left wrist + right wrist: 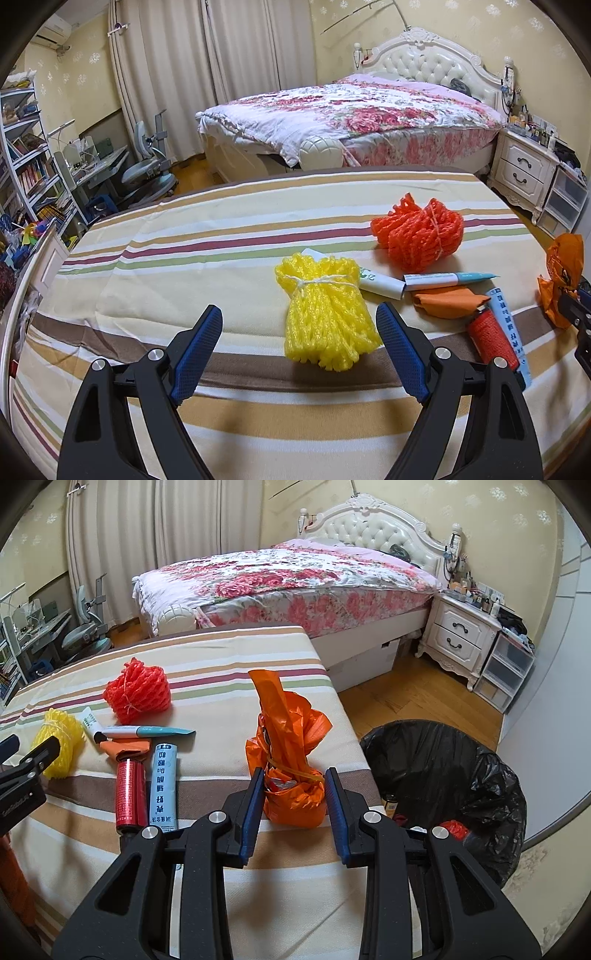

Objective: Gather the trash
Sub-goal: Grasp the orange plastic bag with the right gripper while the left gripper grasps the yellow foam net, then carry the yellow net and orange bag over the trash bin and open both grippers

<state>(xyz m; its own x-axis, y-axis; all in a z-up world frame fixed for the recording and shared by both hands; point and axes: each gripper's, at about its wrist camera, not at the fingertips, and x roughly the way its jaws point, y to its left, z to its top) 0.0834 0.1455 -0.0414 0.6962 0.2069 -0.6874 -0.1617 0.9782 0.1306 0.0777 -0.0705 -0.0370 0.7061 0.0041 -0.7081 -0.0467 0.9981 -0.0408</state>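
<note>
Right gripper (294,805): jaws spread, flanking orange bag (291,760), apparently not yet pinching. Left gripper (299,347): jaws spread beside yellow net (325,314). Next: close, carry to bin (443,775).

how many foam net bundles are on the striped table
2. The yellow foam net bundle lies near the front edge, ahead of the left claw. The orange foam net bundle sits farther back to its right. None seem hidden.
</note>
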